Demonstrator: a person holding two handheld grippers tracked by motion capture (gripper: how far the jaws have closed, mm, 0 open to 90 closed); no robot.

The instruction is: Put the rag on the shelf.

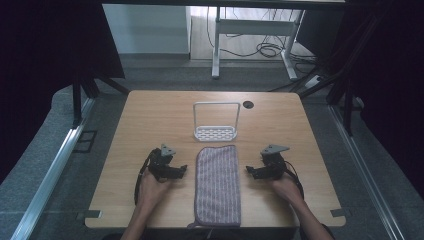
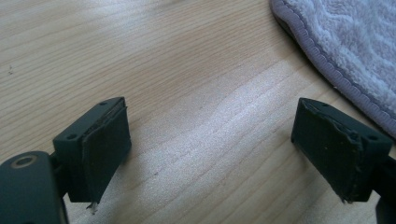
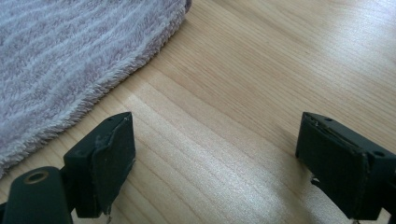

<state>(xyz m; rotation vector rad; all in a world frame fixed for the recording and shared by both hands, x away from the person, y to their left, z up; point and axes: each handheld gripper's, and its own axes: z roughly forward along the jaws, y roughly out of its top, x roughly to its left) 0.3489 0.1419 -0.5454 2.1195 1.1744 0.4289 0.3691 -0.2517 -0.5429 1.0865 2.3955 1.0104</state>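
A folded pink-grey striped towel (image 1: 217, 184) lies lengthwise on the wooden table (image 1: 150, 120), between the two hands. My left gripper (image 1: 181, 170) rests on the table just left of the towel, jaws pointing at it. In the left gripper view the left gripper (image 2: 212, 149) stands open over bare wood, with the towel's hemmed edge (image 2: 336, 56) at the upper right. My right gripper (image 1: 250, 171) sits just right of the towel, pointing at it. The right gripper (image 3: 215, 158) is open too, nothing between its jaws, and the towel's fluffy side (image 3: 70, 60) lies at the upper left.
A small white wire rack (image 1: 216, 121) with a perforated base stands upright behind the towel's far end. A dark round cable hole (image 1: 248, 104) sits near the table's far edge. Bare wood stretches to both sides of the towel. Beyond the table are a desk frame and cables on the floor.
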